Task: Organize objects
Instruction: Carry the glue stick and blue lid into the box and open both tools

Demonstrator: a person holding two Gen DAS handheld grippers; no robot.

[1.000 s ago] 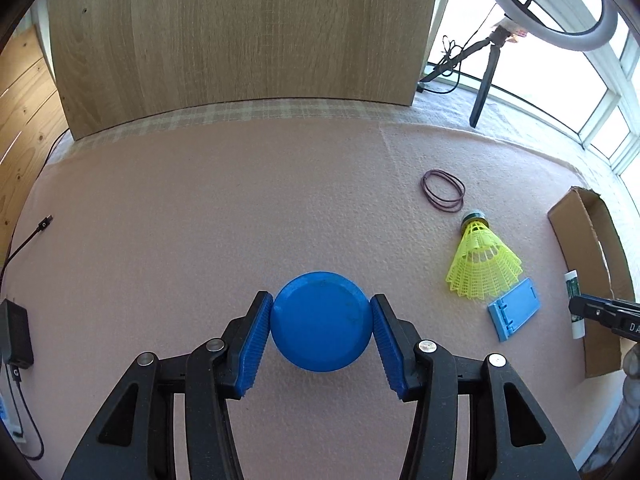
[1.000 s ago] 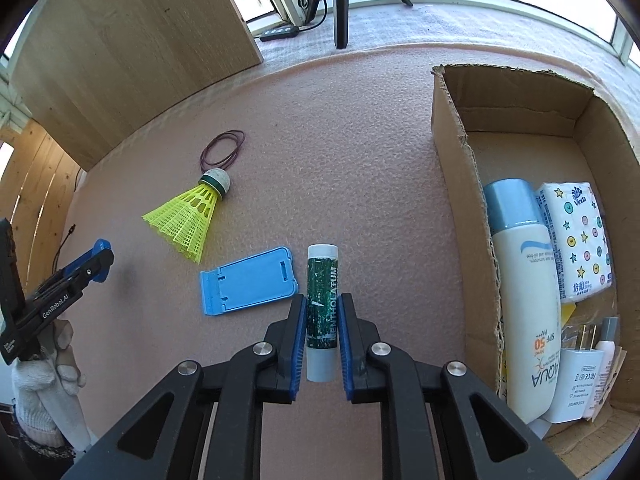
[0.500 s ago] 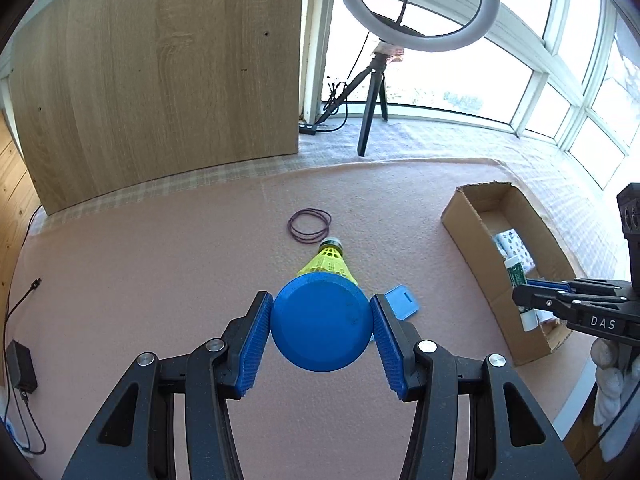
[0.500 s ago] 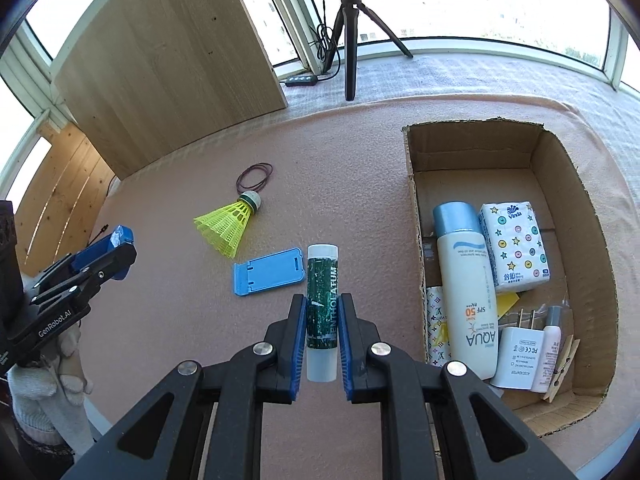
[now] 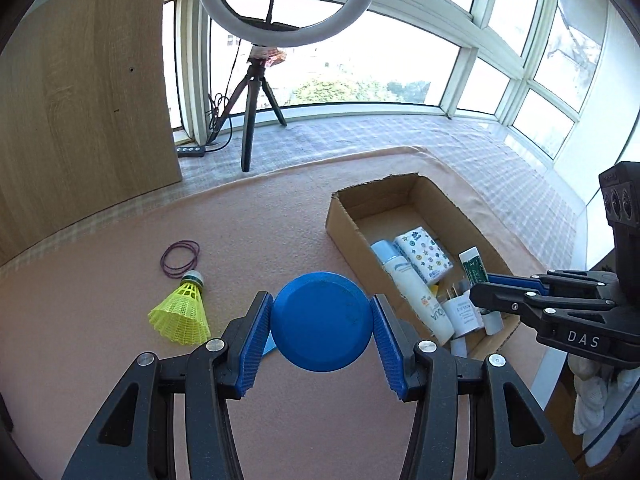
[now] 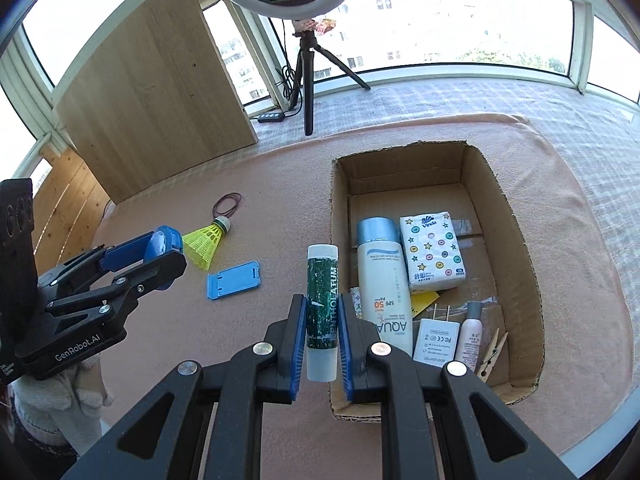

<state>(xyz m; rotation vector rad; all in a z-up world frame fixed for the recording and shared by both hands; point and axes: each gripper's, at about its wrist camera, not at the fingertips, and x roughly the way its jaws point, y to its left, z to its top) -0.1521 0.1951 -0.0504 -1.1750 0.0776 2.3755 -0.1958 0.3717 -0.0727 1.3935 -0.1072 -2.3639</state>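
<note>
Clamping a green lip-balm stick [image 6: 322, 300], your right gripper [image 6: 322, 344] hangs by the cardboard box [image 6: 516, 236]; your left gripper [image 5: 322, 330] grips a blue round tin [image 5: 322, 322]. Beyond the jaws, shuttlecock [image 6: 204, 238], blue stand [image 6: 234, 280] and rubber bands [image 6: 227, 204] remain unpacked.

White ring light [image 5: 288, 4] on black tripod [image 5: 252, 100] is standing at twelve o'clock before sunlit windows [image 5: 520, 40]. Black power strip [image 5: 192, 151] is lying beside it. Light oak wooden panel [image 5: 80, 100] is leaning at ten o'clock. Pink felt mat [image 5: 120, 360] is covering checked cloth [image 5: 400, 136].
</note>
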